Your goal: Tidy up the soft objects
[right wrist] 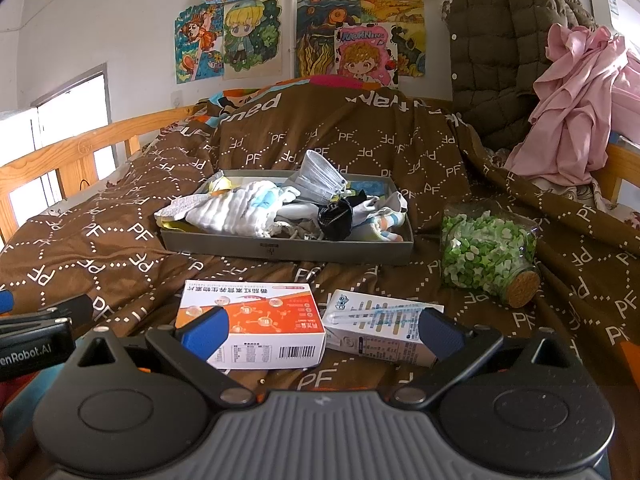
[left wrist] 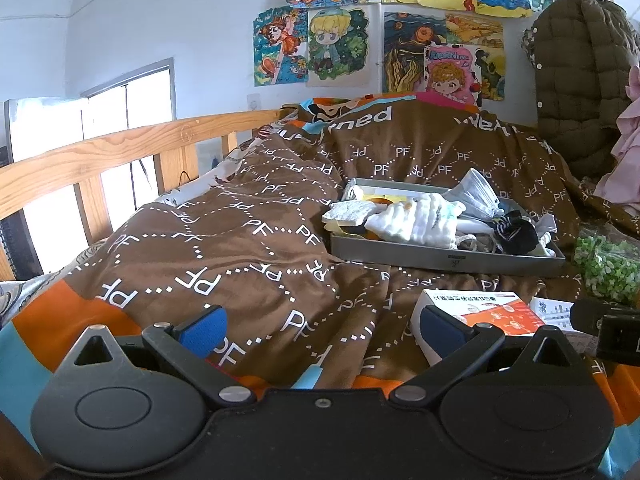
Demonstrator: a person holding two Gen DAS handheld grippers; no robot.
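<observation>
Soft objects (right wrist: 256, 210) (cloths, face mask, socks) seen gathered in grey tray (right wrist: 288, 249) at bed centre. Left tongs (left wrist: 320, 330), right tongs (right wrist: 318, 330) spread wide, nothing held. Boxes, jar left outside tray near bed's front edge. Task judged near complete.

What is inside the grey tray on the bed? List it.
The grey tray holds a white cloth, a grey face mask, a black sock and pale striped socks. Whatever lies beneath the pile is covered.

tray (right wrist: 286, 249) floor buried, jar (left wrist: 606, 266) edge-cropped
</observation>
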